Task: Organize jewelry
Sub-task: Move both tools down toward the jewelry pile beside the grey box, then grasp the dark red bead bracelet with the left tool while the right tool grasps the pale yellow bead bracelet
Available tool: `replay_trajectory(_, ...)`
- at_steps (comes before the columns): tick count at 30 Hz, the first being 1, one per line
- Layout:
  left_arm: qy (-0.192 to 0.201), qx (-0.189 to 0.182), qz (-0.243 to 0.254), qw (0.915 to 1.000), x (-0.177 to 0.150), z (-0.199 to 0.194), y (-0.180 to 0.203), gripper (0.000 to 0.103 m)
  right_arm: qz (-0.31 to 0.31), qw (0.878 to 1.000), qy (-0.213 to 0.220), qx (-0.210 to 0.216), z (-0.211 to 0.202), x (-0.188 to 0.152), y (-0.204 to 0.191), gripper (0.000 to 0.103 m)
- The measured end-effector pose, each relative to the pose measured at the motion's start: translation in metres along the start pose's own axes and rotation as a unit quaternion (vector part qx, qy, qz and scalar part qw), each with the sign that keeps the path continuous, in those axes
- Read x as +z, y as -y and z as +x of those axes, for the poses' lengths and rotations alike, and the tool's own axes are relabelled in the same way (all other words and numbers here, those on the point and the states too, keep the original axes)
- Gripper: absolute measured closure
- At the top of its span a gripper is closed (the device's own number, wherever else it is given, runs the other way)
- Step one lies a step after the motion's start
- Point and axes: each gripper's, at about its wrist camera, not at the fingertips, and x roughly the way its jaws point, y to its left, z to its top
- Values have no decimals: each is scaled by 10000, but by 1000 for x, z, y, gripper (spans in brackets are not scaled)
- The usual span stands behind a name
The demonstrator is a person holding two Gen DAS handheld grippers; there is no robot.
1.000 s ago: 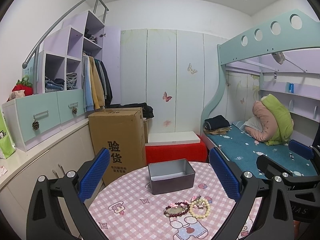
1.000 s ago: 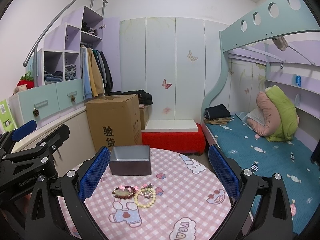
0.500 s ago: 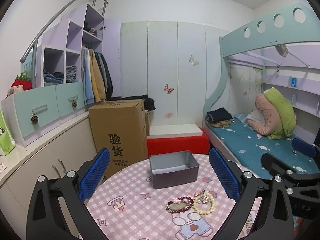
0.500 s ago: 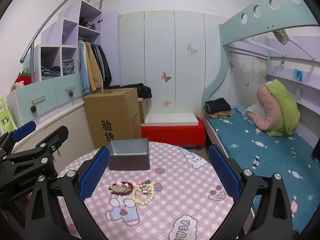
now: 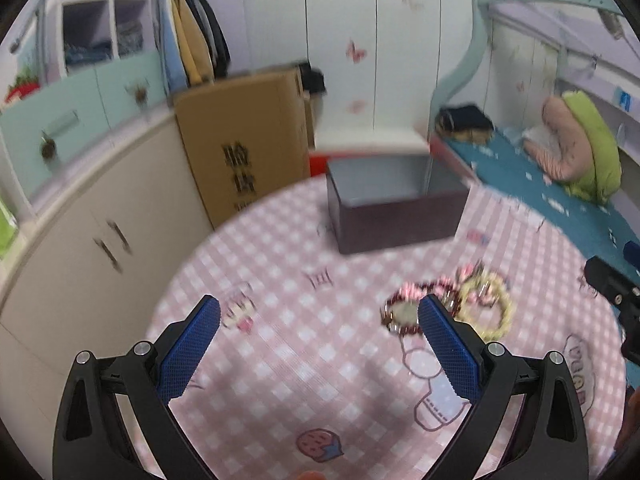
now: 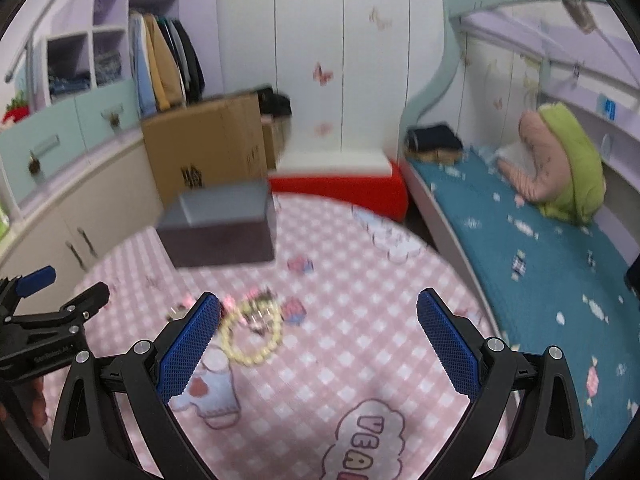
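Observation:
Two bracelets lie side by side on the round table with the pink checked cloth (image 5: 304, 344): a dark red beaded bracelet (image 5: 400, 314) and a cream pearl bracelet (image 5: 490, 312), the latter also in the right wrist view as the pearl bracelet (image 6: 250, 338). Behind them stands an open grey metal box (image 5: 394, 208), blurred as the grey box (image 6: 224, 226). My left gripper (image 5: 318, 350) hovers open over the cloth, its right finger just in front of the red bracelet. My right gripper (image 6: 318, 350) is open too, with its left finger beside the pearl bracelet.
A cardboard carton (image 5: 244, 140) stands behind the table at the left, next to low cabinets (image 5: 80, 232). A red bench (image 6: 340, 186) and a bunk bed with a teal mattress (image 6: 532, 248) lie to the right. Both views are motion-blurred.
Both grippers have dropped and tilted down toward the table, so the bracelets and the box now appear larger and closer. Both stay open.

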Motion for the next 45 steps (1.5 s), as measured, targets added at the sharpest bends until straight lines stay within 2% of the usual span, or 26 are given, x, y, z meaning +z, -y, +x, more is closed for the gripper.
replay_trajectory(6,-632,-210,162,9976,-4,44,12,7,24,9989,-474,-15,36,-12,5,7)
replay_trajectory(15,-1105,-134,27,9938,-1,80,4,6,36,9979,-642,78,58,-10,6,7)
replay_trajectory(19,-1078,-110,29,9941,0,84,3,6,39,9976,-688,113,66,-8,5,7)
replay_trajectory(27,-1324,-155,31,9911,4,96,0,6,-53,9961,-861,188,78,-9,-2,7)
replay_trajectory(33,-1401,-307,84,9896,-6,85,-13,12,-228,9941,-1030,247,89,-10,-10,7)
replay_trajectory(40,-1312,-389,112,9905,-19,74,-31,13,-438,9922,-1136,279,97,-10,-21,8)
replay_trajectory(41,-1321,-426,118,9903,-19,72,-34,17,-491,9919,-1141,252,97,-11,-22,8)
replay_trajectory(42,-1295,-434,130,9905,-20,70,-35,27,-563,9911,-1187,234,98,-13,-24,12)
replay_trajectory(43,-1265,-446,149,9908,-19,67,-36,33,-562,9904,-1218,317,99,-14,-25,26)
replay_trajectory(45,-1160,-550,283,9913,-22,61,-36,58,-555,9901,-1227,388,96,-14,-25,34)
